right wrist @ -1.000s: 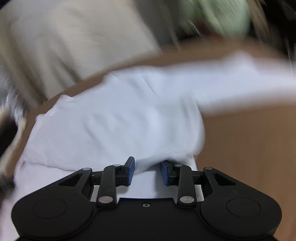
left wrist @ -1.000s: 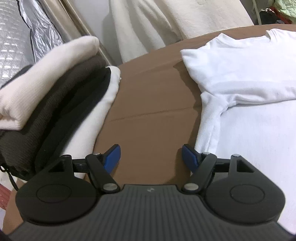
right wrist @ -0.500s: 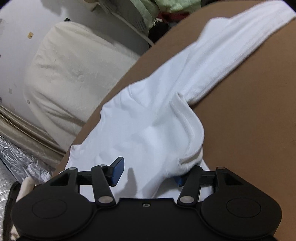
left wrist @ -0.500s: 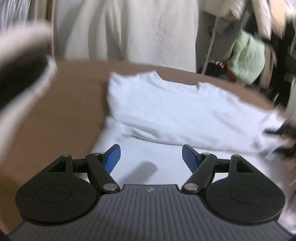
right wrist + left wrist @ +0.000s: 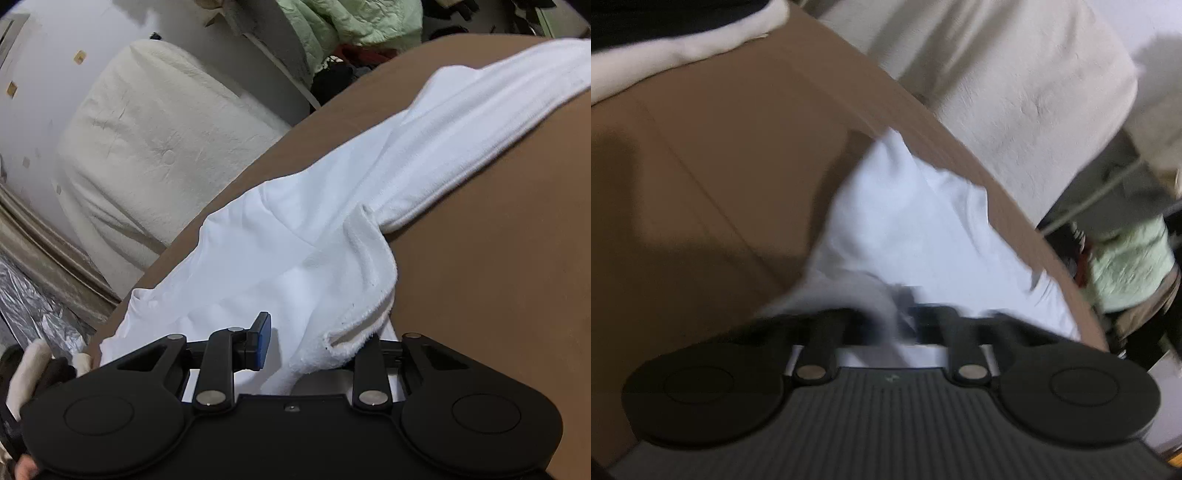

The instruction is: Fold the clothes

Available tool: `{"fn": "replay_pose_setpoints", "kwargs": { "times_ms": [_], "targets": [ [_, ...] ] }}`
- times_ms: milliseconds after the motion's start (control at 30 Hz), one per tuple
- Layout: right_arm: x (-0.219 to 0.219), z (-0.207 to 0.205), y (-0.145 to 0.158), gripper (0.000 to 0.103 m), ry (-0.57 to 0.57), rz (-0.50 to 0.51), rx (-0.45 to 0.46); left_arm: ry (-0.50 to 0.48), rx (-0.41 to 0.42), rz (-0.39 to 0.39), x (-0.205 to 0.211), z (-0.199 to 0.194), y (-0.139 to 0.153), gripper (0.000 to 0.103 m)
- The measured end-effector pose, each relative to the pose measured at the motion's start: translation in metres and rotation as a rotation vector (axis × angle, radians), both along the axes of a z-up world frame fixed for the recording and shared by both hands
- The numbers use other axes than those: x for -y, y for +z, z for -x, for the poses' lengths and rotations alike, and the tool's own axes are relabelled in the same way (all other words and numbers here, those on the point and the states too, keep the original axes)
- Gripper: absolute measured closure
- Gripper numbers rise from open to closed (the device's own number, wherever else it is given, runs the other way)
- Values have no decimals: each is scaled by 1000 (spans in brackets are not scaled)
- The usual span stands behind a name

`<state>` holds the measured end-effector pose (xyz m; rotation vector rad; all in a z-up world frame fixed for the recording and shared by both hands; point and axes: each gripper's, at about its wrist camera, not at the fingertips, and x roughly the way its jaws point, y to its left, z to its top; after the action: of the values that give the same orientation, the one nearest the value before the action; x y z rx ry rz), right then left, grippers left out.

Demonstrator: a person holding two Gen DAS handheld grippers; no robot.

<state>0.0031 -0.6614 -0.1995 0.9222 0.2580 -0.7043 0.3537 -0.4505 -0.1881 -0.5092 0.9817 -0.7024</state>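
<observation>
A white T-shirt [image 5: 905, 229] lies on the brown table [image 5: 720, 166]. The left wrist view is blurred and tilted. My left gripper [image 5: 897, 317] is shut, with a bunch of the shirt's cloth pinched between its fingers. In the right wrist view the T-shirt [image 5: 295, 251] stretches away to the upper right. My right gripper [image 5: 310, 347] sits at its near edge, jaws closing. A folded hem drapes over the right finger and hides its pad. The blue left pad [image 5: 260, 345] stands a little apart from the cloth.
A stack of folded clothes [image 5: 683, 44] sits at the table's upper left and shows again at the lower left [image 5: 33, 365]. Cream bedding [image 5: 147, 147] and a pale green garment [image 5: 351, 22] lie beyond the table edge. Bare brown table [image 5: 498, 258] spreads to the right.
My left gripper swung and rolled over the shirt and went from wide open to shut on its cloth. The right jaws narrowed around the hem fold; that hand hardly moved.
</observation>
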Motion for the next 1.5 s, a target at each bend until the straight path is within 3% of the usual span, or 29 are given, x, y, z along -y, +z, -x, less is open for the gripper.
{"fn": "replay_pose_setpoints", "kwargs": {
  "times_ms": [33, 133, 233, 333, 433, 467, 600, 633, 667, 700, 800, 900, 933, 967, 1000, 1067, 1100, 1200, 1267, 1400, 1500],
  "targets": [
    [1, -2, 0, 69, 9, 12, 5, 17, -32, 51, -11, -6, -2, 98],
    [2, -17, 6, 98, 100, 66, -17, 130, -100, 218, -54, -20, -18, 98],
    [-10, -35, 22, 98, 213, 177, -9, 217, -231, 373, -86, -30, -51, 98],
    [-30, -46, 36, 98, 268, 308, -62, 207, -296, 397, -89, -34, -59, 98],
    [-24, -47, 21, 94, 268, 262, -184, 195, -356, 420, -92, -39, -65, 98],
    [-17, -44, 14, 93, 254, 193, -185, 184, -340, 413, -92, -38, -59, 97],
    [11, -22, 3, 82, 229, -36, -52, 185, -331, 387, -94, -35, -46, 92],
    [16, -19, 3, 70, 242, -71, -21, 182, -333, 376, -96, -34, -41, 92],
    [22, -17, 3, 56, 254, -105, 10, 179, -333, 360, -99, -33, -37, 92],
    [26, -15, 2, 52, 265, -120, 38, 169, -318, 305, -104, -32, -31, 92],
    [30, -15, 0, 50, 276, -122, 56, 155, -238, 18, -120, -17, -10, 84],
    [26, -22, 0, 51, 286, -74, 29, 166, -64, -179, -123, -1, 19, 84],
    [22, -25, 3, 60, 287, -26, 7, 155, -7, -201, -120, 4, 30, 84],
    [16, -30, 8, 96, 295, 52, -40, 145, 49, -219, -117, 9, 42, 84],
    [10, -36, 13, 97, 303, 130, -87, 133, 97, -214, -114, 14, 51, 82],
    [-2, -49, 29, 97, 322, 272, -153, 104, 195, -189, -105, 26, 66, 68],
    [-6, -57, 40, 97, 335, 340, -173, 91, 244, -181, -99, 32, 72, 67],
    [-16, -71, 98, 98, 403, 581, -172, 48, 353, -251, -77, 46, 77, 67],
    [-14, -68, 125, 98, 372, 672, -190, 7, 342, -340, -61, 47, 72, 64],
    [14, -66, 114, 97, 374, 650, -202, 10, 350, -491, -35, 45, 65, 64],
    [21, -65, 86, 97, 388, 602, -219, -52, 493, -557, -10, 46, 76, 61]
  ]
}}
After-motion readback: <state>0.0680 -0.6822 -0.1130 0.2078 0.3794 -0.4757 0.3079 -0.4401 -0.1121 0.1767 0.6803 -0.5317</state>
